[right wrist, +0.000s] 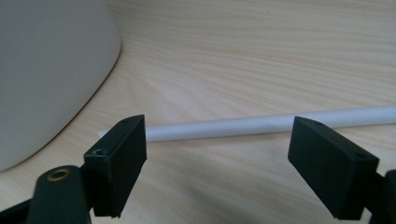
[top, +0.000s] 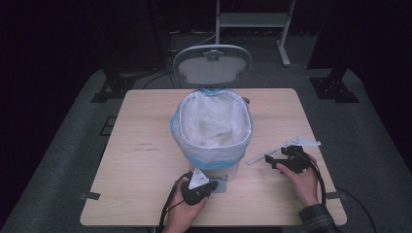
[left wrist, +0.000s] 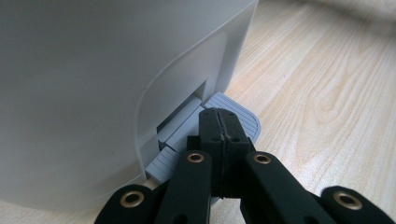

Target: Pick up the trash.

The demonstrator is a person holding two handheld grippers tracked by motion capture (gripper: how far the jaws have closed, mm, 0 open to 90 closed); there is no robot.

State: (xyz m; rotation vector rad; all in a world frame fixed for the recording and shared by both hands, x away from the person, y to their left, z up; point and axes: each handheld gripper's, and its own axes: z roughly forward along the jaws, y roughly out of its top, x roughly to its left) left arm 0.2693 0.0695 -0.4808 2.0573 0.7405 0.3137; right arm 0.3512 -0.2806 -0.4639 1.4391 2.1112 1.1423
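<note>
We're pressing the pedal with the clenched left hand-held gripper, so the bin lid is standing open, while the released right hand-held gripper is straddling the white tube lying on the surface, not yet grasped or binned.

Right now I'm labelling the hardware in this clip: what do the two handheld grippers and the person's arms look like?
Both are black. The left gripper carries a grey three-cornered plate, and so does the right gripper; black cables trail from each. Close up, the linkage arms have brass-coloured rivets, and the jaws are blocky and rectangular. A dark plaid sleeve covers the right forearm.
</note>
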